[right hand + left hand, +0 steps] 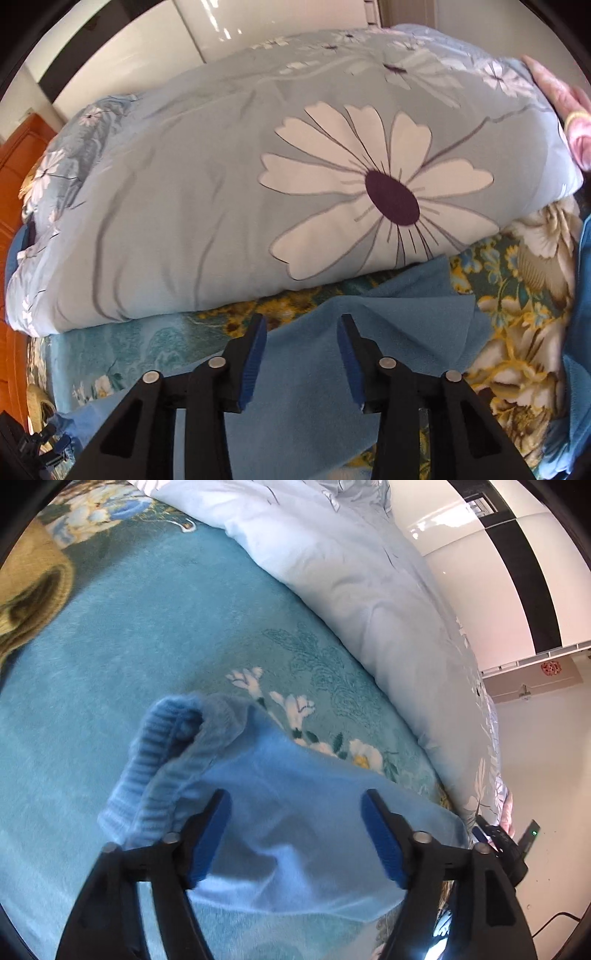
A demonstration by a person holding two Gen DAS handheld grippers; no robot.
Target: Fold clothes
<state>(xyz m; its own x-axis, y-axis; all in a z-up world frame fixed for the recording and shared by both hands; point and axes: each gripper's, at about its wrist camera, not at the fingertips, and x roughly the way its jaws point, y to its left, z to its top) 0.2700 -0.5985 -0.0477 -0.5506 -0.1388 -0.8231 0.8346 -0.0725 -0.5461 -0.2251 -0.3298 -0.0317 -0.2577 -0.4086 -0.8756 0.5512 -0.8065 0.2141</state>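
A light blue knit sweater (pixel 288 812) lies on the teal floral bedspread (pixel 147 646); its ribbed cuff (pixel 162 753) is bunched up at the left. My left gripper (pixel 295 801) is open just above the sweater, one finger on each side of the cloth. In the right wrist view the same blue sweater (pixel 369 332) spreads under my right gripper (pixel 301 325), which is open over a fold of it and holds nothing. The other gripper shows at the right edge of the left wrist view (pixel 498 842).
A thick pale blue duvet with large white daisies (pixel 295 177) lies folded along the back of the bed and also shows in the left wrist view (pixel 369 590). A tan knit garment (pixel 33 594) lies at the far left. An orange wooden headboard (pixel 18 158) stands at the left.
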